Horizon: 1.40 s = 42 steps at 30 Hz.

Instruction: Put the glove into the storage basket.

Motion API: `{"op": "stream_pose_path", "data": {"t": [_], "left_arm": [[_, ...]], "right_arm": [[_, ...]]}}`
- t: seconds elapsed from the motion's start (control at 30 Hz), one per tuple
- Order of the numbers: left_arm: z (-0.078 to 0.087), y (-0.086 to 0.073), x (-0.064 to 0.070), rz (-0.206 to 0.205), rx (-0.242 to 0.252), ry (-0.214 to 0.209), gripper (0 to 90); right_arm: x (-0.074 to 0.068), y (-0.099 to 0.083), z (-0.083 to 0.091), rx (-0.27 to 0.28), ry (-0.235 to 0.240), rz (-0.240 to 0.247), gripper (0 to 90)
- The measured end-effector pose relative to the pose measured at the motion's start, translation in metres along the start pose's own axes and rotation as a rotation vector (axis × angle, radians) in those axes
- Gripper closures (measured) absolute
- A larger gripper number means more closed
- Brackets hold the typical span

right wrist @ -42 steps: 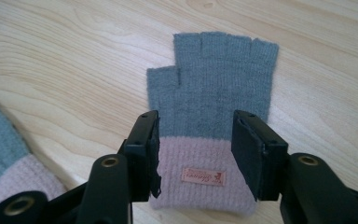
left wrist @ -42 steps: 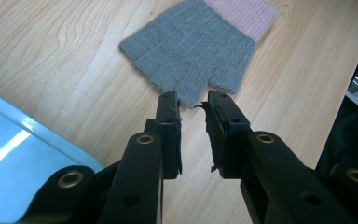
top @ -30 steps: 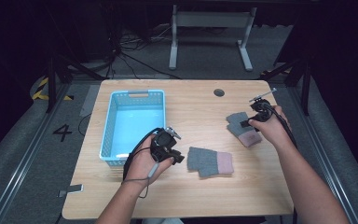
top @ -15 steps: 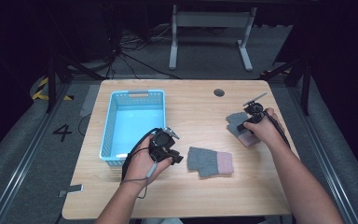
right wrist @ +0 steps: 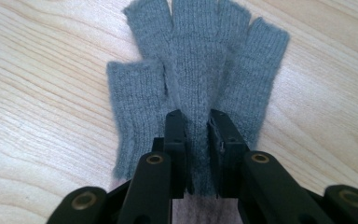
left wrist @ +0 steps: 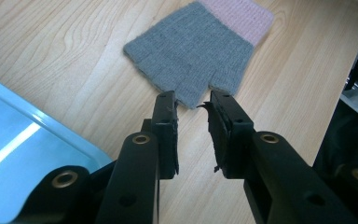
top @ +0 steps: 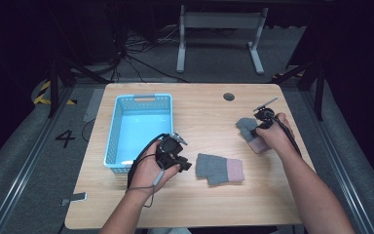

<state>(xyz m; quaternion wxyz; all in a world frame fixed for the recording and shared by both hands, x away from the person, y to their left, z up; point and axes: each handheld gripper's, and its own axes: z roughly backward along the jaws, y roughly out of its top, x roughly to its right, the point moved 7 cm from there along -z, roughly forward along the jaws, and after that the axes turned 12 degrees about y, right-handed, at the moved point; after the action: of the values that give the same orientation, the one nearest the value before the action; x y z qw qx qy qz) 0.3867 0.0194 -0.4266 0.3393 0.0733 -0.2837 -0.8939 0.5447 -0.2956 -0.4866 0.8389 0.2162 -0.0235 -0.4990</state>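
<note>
On my far left sits the blue basket (top: 139, 131), just beside my left hand-held gripper (top: 184, 165) and on its outer side. That hand-held gripper hovers over the tabletop (top: 199, 117) with its jaws a narrow gap apart and nothing between them; the tips point at the finger end of the near glove (left wrist: 196, 49), which lies flat just ahead of it, pink cuff farthest away. I judge this one as waiting its turn.

Further right, my right hand-held gripper (right wrist: 196, 122) is down on the far glove (right wrist: 200, 60), its jaws nearly closed around a raised fold of grey knit at the palm, fingers spread out ahead of the tips. I read the step as the pinch on this glove. Next I need a firm grip on the fold, then a clean lift and a carry across towards the basket.
</note>
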Motion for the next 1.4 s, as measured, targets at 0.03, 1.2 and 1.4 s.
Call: {"op": "stream_pose_path", "data": {"t": [0.03,1.2,1.4], "left_arm": [[0.000,0.000,0.000,0.002,0.001,-0.001,72.5],[0.004,0.001,0.003,0.001,0.009,-0.024,71.7],[0.005,0.001,0.004,-0.003,0.006,-0.030,71.3]], "right_arm": [[0.000,0.000,0.001,0.004,0.001,0.002,79.7],[-0.064,0.001,0.089,0.152,0.127,0.205,78.9],[-0.089,-0.003,0.093,0.138,0.173,0.276,78.8]]}}
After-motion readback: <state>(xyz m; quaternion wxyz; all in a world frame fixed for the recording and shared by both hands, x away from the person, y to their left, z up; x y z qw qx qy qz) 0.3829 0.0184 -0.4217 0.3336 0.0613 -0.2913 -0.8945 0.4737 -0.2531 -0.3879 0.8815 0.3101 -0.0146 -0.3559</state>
